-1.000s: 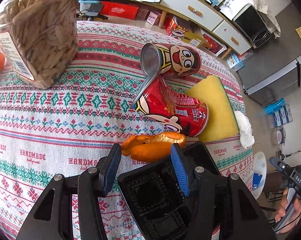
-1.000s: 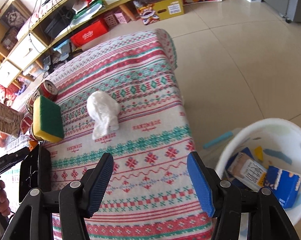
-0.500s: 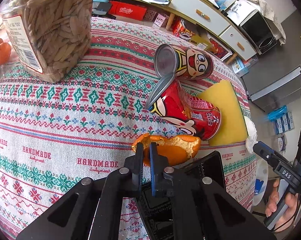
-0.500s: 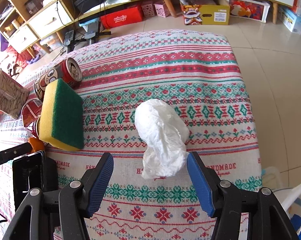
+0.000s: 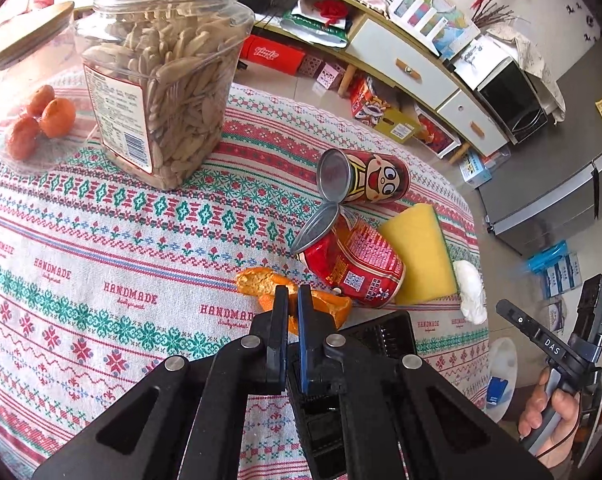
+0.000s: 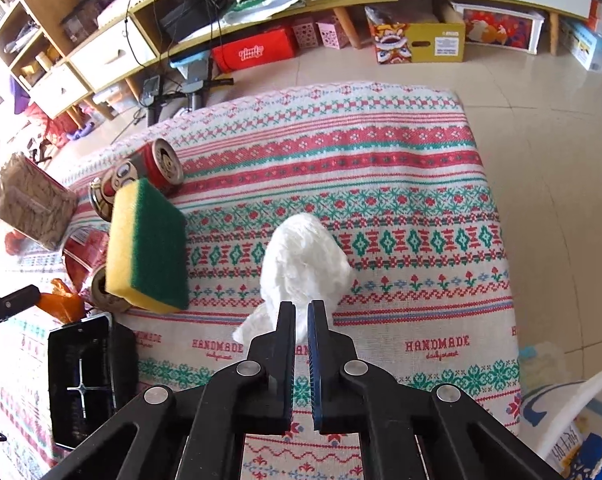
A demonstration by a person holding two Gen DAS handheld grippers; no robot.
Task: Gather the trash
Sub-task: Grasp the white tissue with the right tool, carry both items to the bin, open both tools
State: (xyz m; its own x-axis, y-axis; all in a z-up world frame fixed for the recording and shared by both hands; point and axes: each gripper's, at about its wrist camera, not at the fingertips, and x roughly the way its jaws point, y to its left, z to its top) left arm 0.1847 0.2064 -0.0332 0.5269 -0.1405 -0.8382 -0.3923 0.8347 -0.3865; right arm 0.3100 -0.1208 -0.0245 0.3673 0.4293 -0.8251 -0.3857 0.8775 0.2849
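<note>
- On the cloth at 6 o'clock, left gripper is clamped on the peel.
- Right gripper pinches the tissue; sponge at 9 o'clock.
- Step: both grasped; next, probably carry to the bin.

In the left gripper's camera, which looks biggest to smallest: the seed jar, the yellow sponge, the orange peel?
1. Seed jar, clearly largest.
2. Yellow sponge.
3. Orange peel, smallest, though the left gripper hides part of it.

Left tongs and right tongs, both pinched, angled downward.
</note>
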